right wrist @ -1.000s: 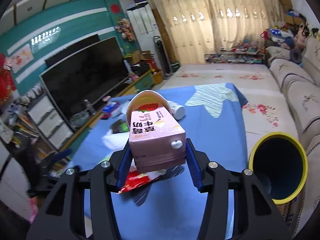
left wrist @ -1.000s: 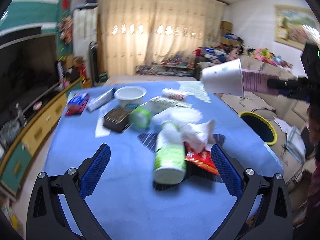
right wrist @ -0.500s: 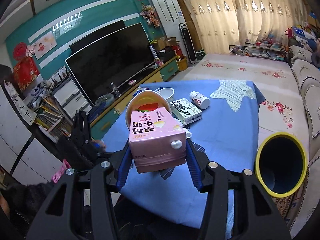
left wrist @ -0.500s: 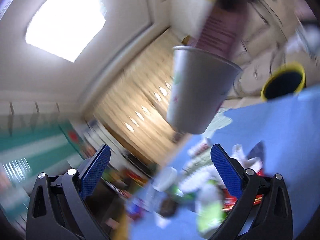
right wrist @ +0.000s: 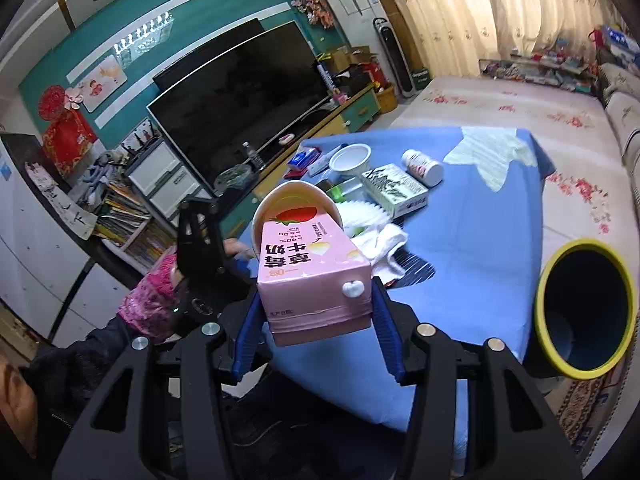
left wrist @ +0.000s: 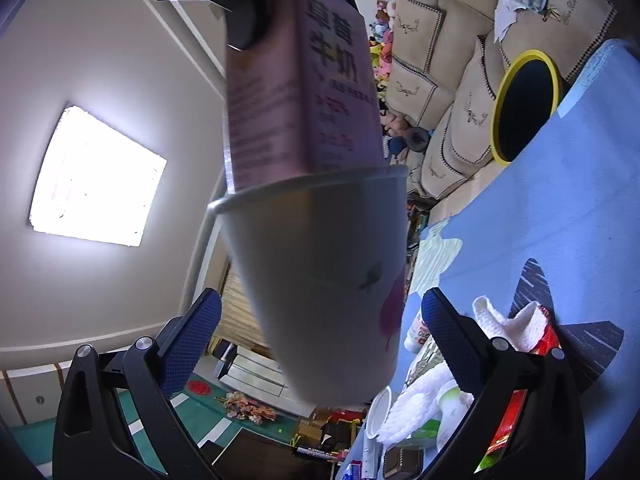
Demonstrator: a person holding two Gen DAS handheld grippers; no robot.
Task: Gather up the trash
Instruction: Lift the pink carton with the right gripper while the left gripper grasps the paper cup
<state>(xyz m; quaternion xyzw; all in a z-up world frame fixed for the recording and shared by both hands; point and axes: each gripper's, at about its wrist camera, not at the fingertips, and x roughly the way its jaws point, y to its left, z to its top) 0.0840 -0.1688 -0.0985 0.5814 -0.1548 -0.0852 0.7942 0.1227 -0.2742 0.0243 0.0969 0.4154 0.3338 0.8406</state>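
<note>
My right gripper (right wrist: 316,312) is shut on a pink milk carton (right wrist: 308,268). The carton's far end sits inside a white paper cup (right wrist: 296,204), and both hang in the air over the near edge of the blue table (right wrist: 480,240). In the left wrist view the carton (left wrist: 304,92) rises out of the cup (left wrist: 320,272). The cup's lower part lies between the fingers of my left gripper (left wrist: 320,332), which is rolled on its side and open, with gaps on both sides of the cup. A yellow-rimmed black bin (right wrist: 584,304) stands beside the table.
White tissues (right wrist: 376,236), a printed box (right wrist: 394,188), a white pill bottle (right wrist: 424,166) and a white bowl (right wrist: 350,158) lie on the table. A red wrapper (left wrist: 548,340) lies under the tissues. A television and a low cabinet stand beyond, and a sofa stands behind the bin.
My left gripper has rolled onto its side and swung from over the table trash up to the cup, which now lies between its fingers. The right gripper rose slightly with the carton.
</note>
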